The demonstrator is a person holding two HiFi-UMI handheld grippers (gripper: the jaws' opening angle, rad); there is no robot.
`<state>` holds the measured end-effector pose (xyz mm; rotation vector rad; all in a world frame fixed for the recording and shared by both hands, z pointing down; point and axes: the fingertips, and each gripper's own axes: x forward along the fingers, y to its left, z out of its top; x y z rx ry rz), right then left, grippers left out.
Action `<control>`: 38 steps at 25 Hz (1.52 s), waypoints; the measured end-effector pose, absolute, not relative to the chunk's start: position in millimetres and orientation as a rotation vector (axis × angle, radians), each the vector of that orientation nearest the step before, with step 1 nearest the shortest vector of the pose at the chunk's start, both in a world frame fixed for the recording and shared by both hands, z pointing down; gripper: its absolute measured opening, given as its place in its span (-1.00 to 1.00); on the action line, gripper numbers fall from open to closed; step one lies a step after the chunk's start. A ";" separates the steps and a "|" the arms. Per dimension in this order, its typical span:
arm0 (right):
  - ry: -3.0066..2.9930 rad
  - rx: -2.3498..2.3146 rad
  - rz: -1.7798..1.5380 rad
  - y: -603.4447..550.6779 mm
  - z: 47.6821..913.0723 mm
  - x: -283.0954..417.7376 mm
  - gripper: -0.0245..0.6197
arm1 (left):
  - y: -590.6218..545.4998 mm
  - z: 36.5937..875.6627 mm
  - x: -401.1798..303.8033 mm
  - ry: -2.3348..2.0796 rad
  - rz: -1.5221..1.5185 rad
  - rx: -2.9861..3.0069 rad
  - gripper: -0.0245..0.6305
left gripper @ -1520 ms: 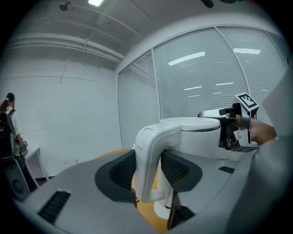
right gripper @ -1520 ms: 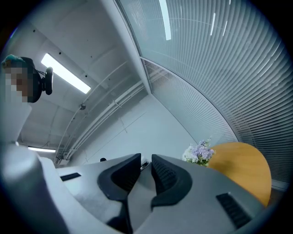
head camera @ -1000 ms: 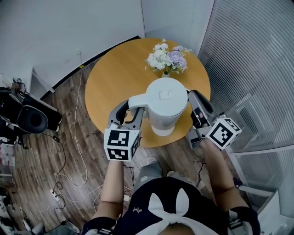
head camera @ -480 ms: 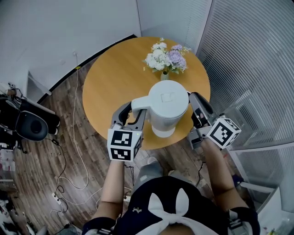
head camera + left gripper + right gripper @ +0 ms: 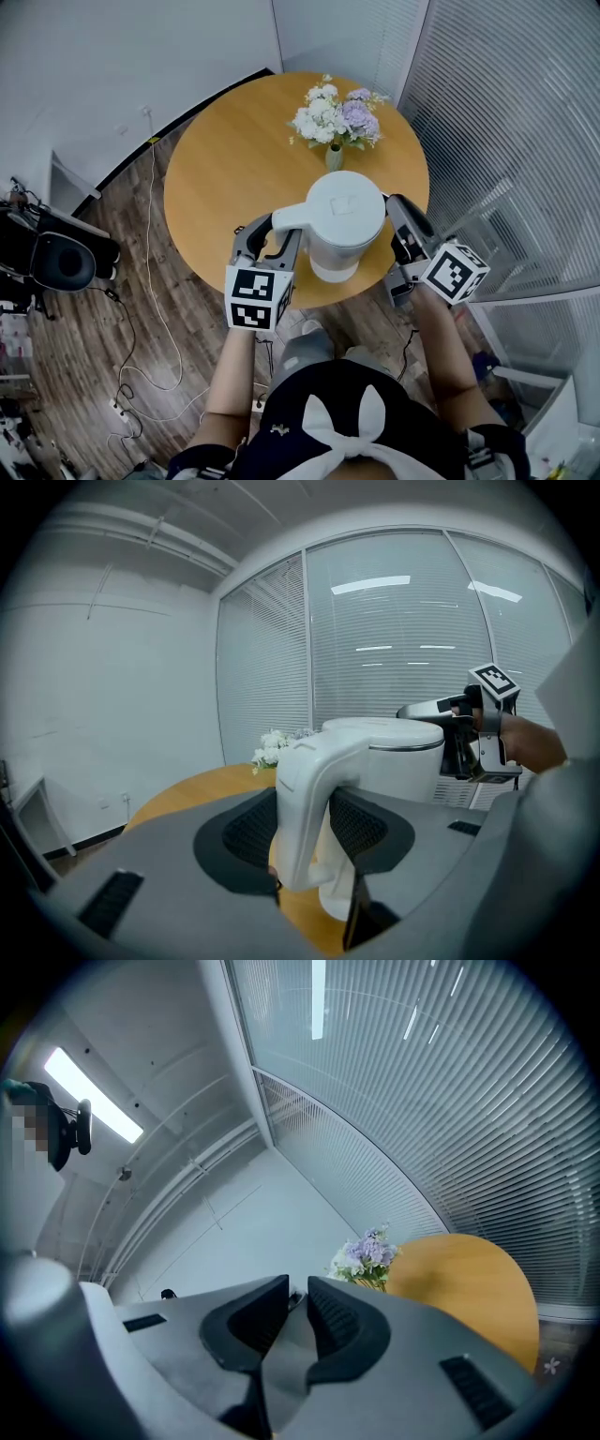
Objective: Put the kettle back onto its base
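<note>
The white kettle [image 5: 344, 222] stands upright over the near edge of the round wooden table [image 5: 225, 178]. Its white foot [image 5: 333, 270] shows below the body; I cannot tell whether that is the base or whether the kettle rests on it. My left gripper [image 5: 273, 240] is shut on the kettle's handle [image 5: 305, 799], which fills the gap between its jaws in the left gripper view. My right gripper [image 5: 405, 228] sits just right of the kettle body, level with it, and its jaws are shut on nothing in the right gripper view [image 5: 298, 1302].
A vase of white and purple flowers [image 5: 336, 120] stands on the table just behind the kettle. Glass walls with blinds [image 5: 506, 122] close the right side. Cables [image 5: 141, 309] and a black chair [image 5: 56, 258] lie on the wood floor at left.
The kettle and my left gripper have sunk a little toward the table. My right gripper has hardly moved beside it.
</note>
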<state>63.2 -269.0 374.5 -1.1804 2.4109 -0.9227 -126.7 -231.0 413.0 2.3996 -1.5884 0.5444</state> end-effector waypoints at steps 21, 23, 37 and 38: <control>2.366 -1.287 -1.001 -270.1 416.6 66.1 -0.73 | -231.5 459.3 -124.9 -1.476 0.624 2.385 -0.35; 2.356 -1.309 -1.019 -269.3 422.9 68.4 -0.74 | -231.5 463.6 -124.5 -1.465 0.635 2.386 -0.35; 2.345 -1.353 -1.067 -268.6 447.5 68.0 -0.75 | -229.9 492.6 -124.5 -1.407 0.700 2.351 -0.34; 2.344 -1.357 -1.070 -268.0 448.7 68.0 -0.75 | -229.2 493.7 -124.6 -1.405 0.703 2.348 -0.34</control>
